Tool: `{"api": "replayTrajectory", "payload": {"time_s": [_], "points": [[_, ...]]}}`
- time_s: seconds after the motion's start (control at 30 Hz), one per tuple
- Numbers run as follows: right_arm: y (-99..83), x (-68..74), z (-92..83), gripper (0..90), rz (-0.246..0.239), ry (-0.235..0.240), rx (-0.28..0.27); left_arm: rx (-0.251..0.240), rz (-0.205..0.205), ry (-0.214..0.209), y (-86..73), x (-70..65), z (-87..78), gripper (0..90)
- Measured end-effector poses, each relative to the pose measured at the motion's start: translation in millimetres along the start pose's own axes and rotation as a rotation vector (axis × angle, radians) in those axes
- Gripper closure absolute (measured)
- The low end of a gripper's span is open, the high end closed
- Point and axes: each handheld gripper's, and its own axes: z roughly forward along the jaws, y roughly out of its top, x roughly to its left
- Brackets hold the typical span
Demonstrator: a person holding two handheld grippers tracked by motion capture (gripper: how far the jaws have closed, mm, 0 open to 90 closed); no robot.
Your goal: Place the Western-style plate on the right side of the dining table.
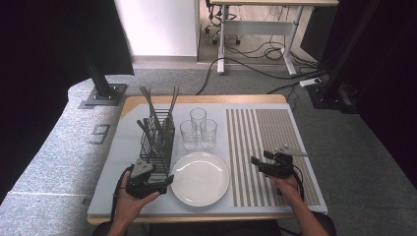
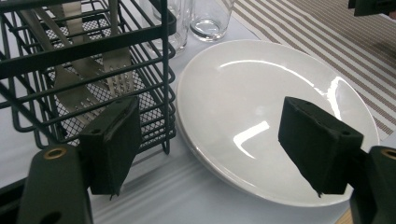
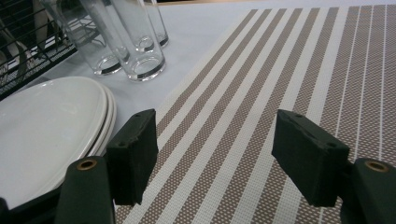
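Left tongs (image 2: 210,154) open and empty over the near-left rim of the round white ceramic plate (image 2: 261,107), right beside the black wire caddy (image 2: 93,56) holding steel forks (image 2: 114,77); right tongs (image 3: 215,156) open, empty, over striped woven placemat (image 3: 289,70).

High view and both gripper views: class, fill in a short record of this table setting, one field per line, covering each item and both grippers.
Plates: white stack, table centre
Cutlery basket: black wire, left of plates, holding cutlery
Glasses: three, clear, behind plates
Placemat: striped, right side
Left gripper: open, empty, by plate rim
Right gripper: open, empty, above placemat
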Motion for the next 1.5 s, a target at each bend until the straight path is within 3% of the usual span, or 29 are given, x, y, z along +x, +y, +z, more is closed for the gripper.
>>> {"api": "replayTrajectory", "payload": {"time_s": [0.2,0.5,1.03,1.3,1.5], "points": [[-2.0,4.1,-1.7,30.8,-0.019,-0.001,0.006,0.021,0.02,-0.026,0.7,-3.2,6.5,21.6],[-4.5,6.7,-1.2,30.8,-0.024,-0.009,0.014,0.037,-0.003,-0.05,-0.1,-6.0,16.7,21.9],[-5.8,13.3,0.9,30.9,-0.042,-0.004,0.025,0.098,0.026,-0.054,-3.6,-16.2,30.5,22.1],[-5.6,14.8,1.2,30.8,-0.045,0.0,0.028,0.119,0.013,-0.046,-6.2,-18.5,37.9,22.1],[-5.3,21.1,1.0,30.9,-0.031,0.03,0.019,0.141,0.01,-0.041,-8.4,-19.0,43.4,21.8]]}}
